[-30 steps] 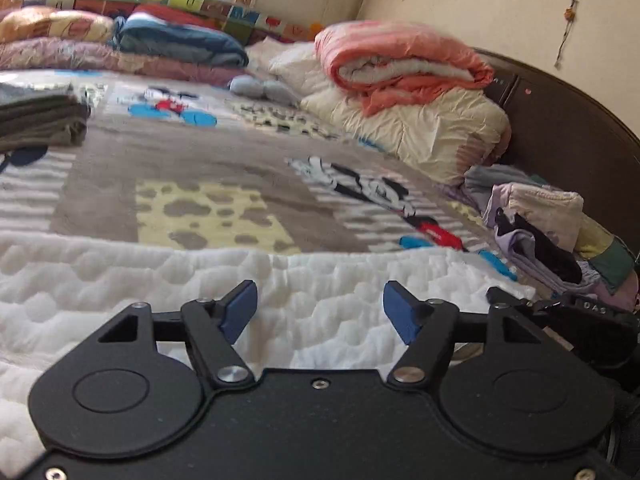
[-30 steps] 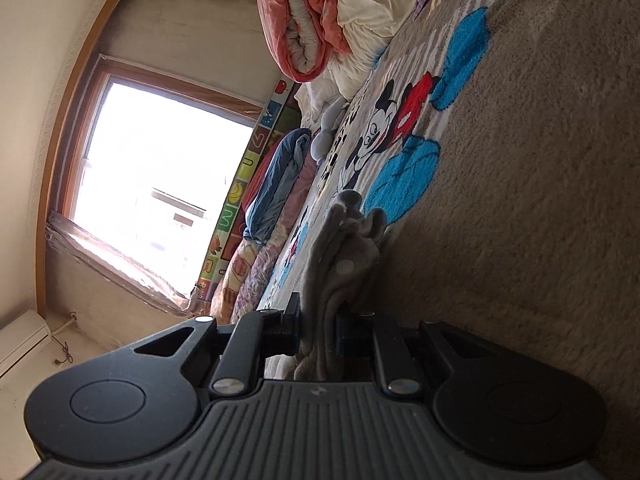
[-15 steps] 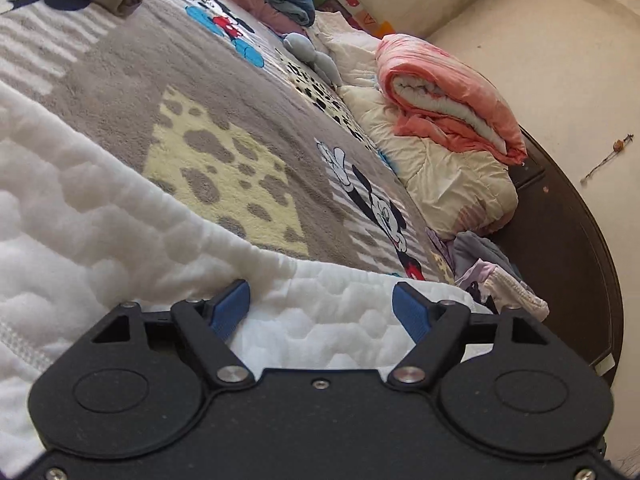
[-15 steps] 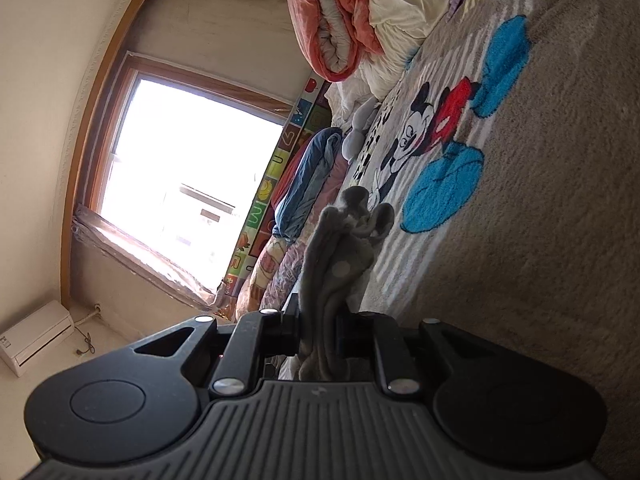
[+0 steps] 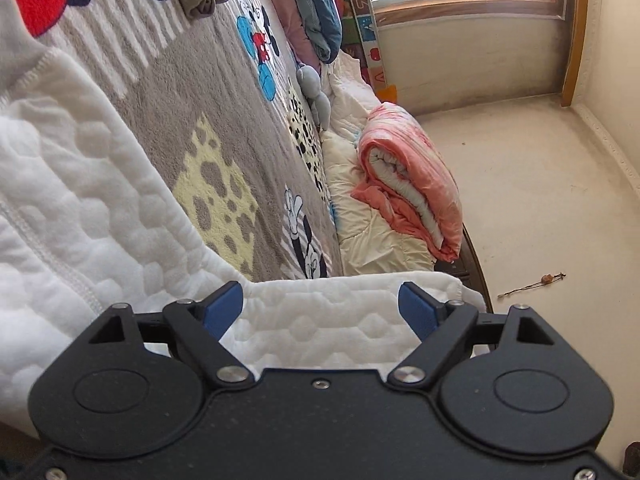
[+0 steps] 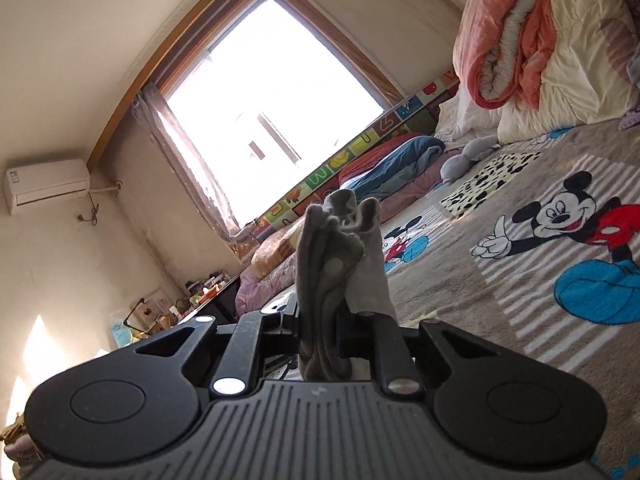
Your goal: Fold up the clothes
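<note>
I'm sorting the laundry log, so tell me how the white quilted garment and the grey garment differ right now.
The white quilted garment is pale and puffy with a hexagon stitch pattern; the grey garment is thin, smooth and dull grey. The white one lies spread out below the open left tongs, ungripped; the grey one is bunched upright, pinched in the shut right tongs. Both are over the cartoon mouse blanket.

Home bedroom, cartoon blanket [image 6: 500, 280] on bed, rolled quilts [image 5: 408, 188], window [image 6: 272, 92]
</note>
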Motion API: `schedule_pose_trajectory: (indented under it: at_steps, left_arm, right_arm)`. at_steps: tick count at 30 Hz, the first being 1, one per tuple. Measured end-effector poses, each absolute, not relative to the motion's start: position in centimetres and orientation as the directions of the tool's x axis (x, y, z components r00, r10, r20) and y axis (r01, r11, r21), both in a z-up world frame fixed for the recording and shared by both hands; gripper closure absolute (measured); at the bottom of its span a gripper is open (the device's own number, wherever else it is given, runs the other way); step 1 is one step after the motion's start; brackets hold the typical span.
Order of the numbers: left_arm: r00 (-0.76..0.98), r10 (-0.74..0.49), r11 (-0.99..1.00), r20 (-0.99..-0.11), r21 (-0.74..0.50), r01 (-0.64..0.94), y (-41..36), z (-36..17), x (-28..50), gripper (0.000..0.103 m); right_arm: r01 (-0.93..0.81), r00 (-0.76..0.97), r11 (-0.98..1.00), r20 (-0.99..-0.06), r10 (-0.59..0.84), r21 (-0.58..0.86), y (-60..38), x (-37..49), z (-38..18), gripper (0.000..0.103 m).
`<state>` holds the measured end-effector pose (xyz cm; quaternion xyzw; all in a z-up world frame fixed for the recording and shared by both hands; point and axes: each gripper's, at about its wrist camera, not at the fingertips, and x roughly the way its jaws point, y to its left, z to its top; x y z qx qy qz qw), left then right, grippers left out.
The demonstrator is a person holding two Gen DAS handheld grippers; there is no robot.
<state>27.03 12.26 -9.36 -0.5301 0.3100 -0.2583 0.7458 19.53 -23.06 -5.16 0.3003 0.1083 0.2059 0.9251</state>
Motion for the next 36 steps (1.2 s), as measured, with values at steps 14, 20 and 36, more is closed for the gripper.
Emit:
schedule_pose_trajectory:
  at_steps: [14,20,36]
  left_arm:
    - [0.715,-0.684,0.349,-0.146,-0.926,0.144,19.4,-9.0,22.8,0.014]
    - [0.732,-0.643,0.384,-0.224,-0.922,0.055,20.3,-11.3,24.3,0.014]
    - [0.766,-0.488,0.718,-0.418,-0.691,0.081,17.5,-10.1,24.6,0.084]
  right_arm:
    - [-0.472,0.842,0.871,-0.362,0.4,-0.136,-3.0,20.4,-5.7,0.086]
    - [-0.519,0.839,0.748,-0.412,0.355,-0.413,3.5,19.2,-8.7,0.086]
    - [-0.482,0.876,0.606,-0.37,0.31,-0.633,7.8,15.3,-11.6,0.086]
